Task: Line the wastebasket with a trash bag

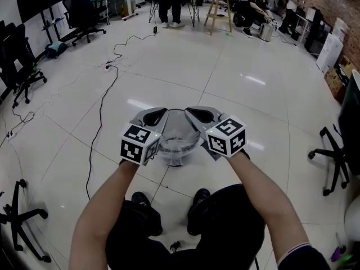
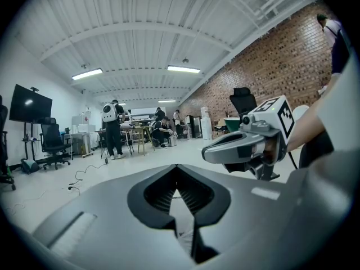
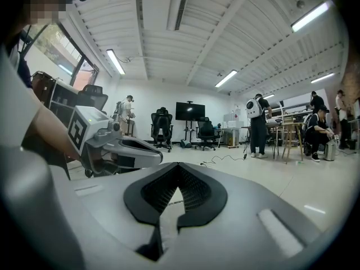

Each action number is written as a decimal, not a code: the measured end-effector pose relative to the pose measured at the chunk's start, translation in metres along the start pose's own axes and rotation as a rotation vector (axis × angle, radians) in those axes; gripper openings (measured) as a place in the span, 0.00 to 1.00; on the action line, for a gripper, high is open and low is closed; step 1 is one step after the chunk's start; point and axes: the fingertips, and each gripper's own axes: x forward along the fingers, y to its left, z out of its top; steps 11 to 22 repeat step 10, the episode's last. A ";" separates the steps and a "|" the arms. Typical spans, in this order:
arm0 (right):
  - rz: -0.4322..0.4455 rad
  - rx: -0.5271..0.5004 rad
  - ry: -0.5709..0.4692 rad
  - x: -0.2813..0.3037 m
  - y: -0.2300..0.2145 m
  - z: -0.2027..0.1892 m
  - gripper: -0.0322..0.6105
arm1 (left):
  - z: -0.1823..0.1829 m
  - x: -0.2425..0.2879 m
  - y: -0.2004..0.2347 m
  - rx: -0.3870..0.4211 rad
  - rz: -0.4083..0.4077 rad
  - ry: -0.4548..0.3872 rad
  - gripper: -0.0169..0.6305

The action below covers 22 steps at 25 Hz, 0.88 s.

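1. While the wastebasket (image 1: 179,153) stands on the tiled floor just ahead of the person's shoes, both tools hang over it. The left hand-held gripper (image 1: 151,116) is above its left rim and the right hand-held gripper (image 1: 199,115) above its right rim.
2. Each hand-held gripper is closed down to a thin slit. In each gripper's own view a pale sliver sits in that slit. I take it for film of the trash bag (image 1: 180,140), though it is too thin to be sure.
3. Crinkled clear film shows across the wastebasket's mouth and down inside it.
4. The step in hand looks like spreading the bag's mouth. The bag seems to be inside already, but I cannot tell that its hem is folded over the rim.
5. The next move probably calls for drawing both pinched edges outward and down past opposite sides of the rim. The pull should be even and gentle, since thin film tears and a light wastebasket may tip.
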 end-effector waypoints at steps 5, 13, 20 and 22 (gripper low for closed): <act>0.002 -0.001 0.004 0.001 0.000 -0.002 0.05 | -0.001 0.000 0.000 0.001 0.000 0.000 0.05; 0.000 -0.003 0.010 0.001 0.001 -0.003 0.05 | -0.001 0.000 0.000 -0.001 -0.002 0.000 0.05; 0.000 -0.003 0.010 0.001 0.001 -0.003 0.05 | -0.001 0.000 0.000 -0.001 -0.002 0.000 0.05; 0.000 -0.003 0.010 0.001 0.001 -0.003 0.05 | -0.001 0.000 0.000 -0.001 -0.002 0.000 0.05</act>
